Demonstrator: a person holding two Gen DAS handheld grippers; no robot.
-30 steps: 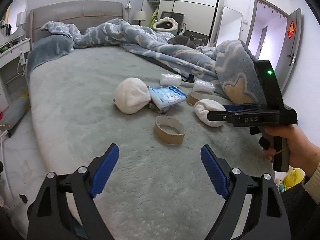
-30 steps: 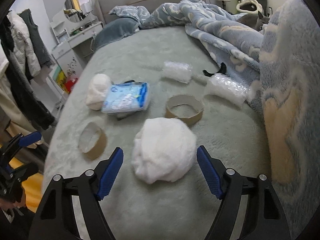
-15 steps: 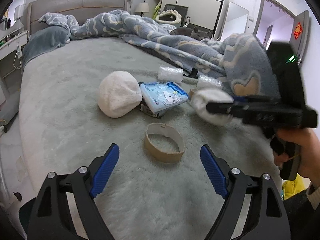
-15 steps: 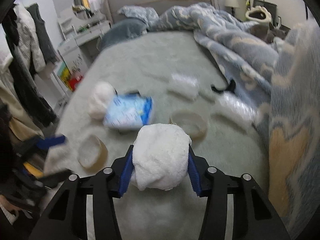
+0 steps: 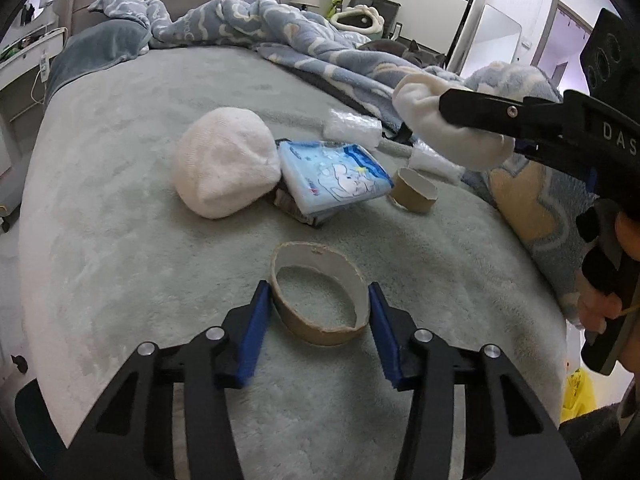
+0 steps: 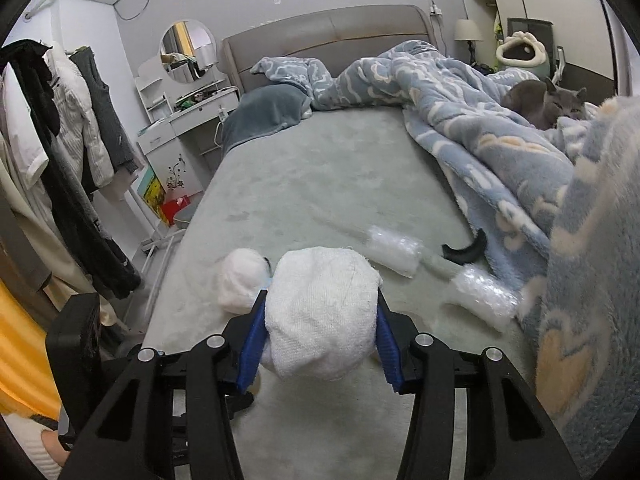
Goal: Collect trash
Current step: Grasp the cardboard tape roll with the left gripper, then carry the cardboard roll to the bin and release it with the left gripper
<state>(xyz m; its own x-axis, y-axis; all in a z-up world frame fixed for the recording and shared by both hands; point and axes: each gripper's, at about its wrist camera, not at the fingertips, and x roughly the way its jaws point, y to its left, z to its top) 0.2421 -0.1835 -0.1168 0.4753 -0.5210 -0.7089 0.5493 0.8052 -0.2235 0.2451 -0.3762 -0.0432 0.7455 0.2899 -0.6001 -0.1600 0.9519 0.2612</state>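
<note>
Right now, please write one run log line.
left claw: closing around cardboard ring | right claw: shut on white wad, lifted off bed

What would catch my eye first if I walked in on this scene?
Probably the right gripper, lifted above the bed and squeezing a white cloth ball. Next, the left gripper, low at the near edge, its jaws closing around a cardboard ring lying flat on the sheet. Then the grey cat watching from the rumpled blue blanket on the far right side.

white wad (image 6: 320,320), brown cardboard ring (image 5: 320,300)
</note>
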